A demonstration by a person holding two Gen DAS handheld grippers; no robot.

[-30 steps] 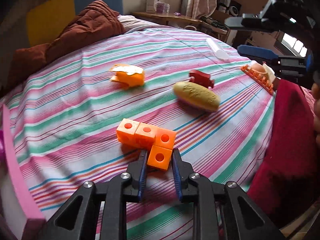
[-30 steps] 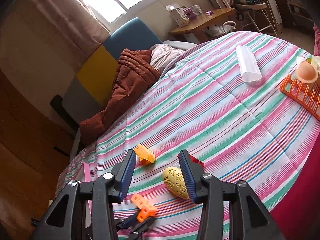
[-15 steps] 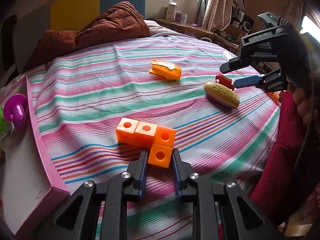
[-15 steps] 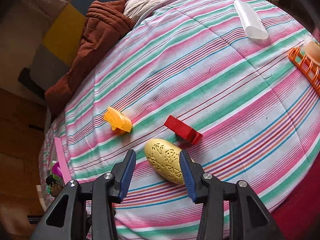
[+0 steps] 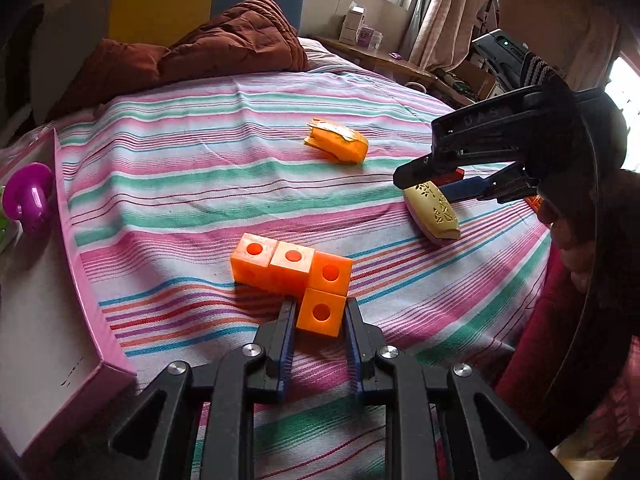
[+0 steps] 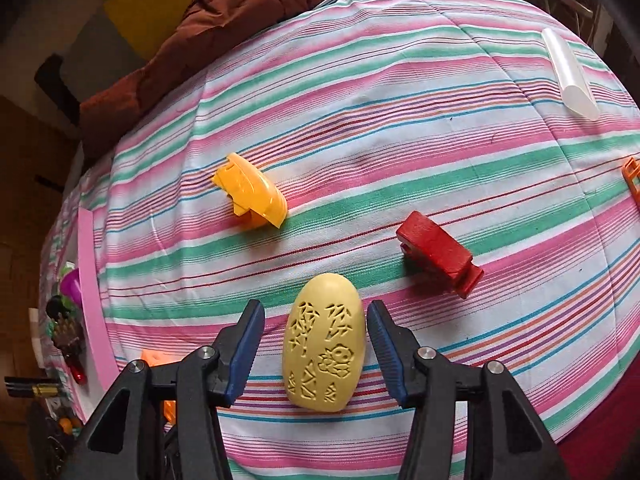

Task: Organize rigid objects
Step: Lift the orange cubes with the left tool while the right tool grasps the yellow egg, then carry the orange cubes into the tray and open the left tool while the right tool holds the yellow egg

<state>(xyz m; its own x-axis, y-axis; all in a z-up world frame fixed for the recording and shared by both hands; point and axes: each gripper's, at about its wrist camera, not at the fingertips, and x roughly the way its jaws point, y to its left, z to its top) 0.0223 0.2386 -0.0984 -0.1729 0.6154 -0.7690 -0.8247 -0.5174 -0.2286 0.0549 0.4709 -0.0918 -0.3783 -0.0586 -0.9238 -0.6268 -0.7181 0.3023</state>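
Note:
My left gripper (image 5: 319, 312) is shut on the nearest cube of an orange piece of several joined cubes (image 5: 294, 270), which rests on the striped cloth. My right gripper (image 6: 316, 322) points down over a pale yellow carved egg-shaped piece (image 6: 325, 340). Its jaws are opening, with the egg between them and a gap on each side. From the left wrist view the right gripper (image 5: 436, 184) hovers just above that egg (image 5: 433, 210). A red block (image 6: 438, 252) lies right of the egg, and a yellow-orange curved piece (image 6: 252, 196) lies farther back on the left.
A pink-rimmed box (image 5: 72, 248) holding a purple toy (image 5: 28, 196) stands at the left edge of the bed. A brown quilt (image 5: 208, 52) lies at the far side. A clear tube (image 6: 570, 74) and an orange rack (image 6: 632, 178) sit to the right.
The right gripper came down and tilted over the egg, which now sits between its wider jaws. The left gripper shifted sideways with the orange cubes, bringing the pink box into view.

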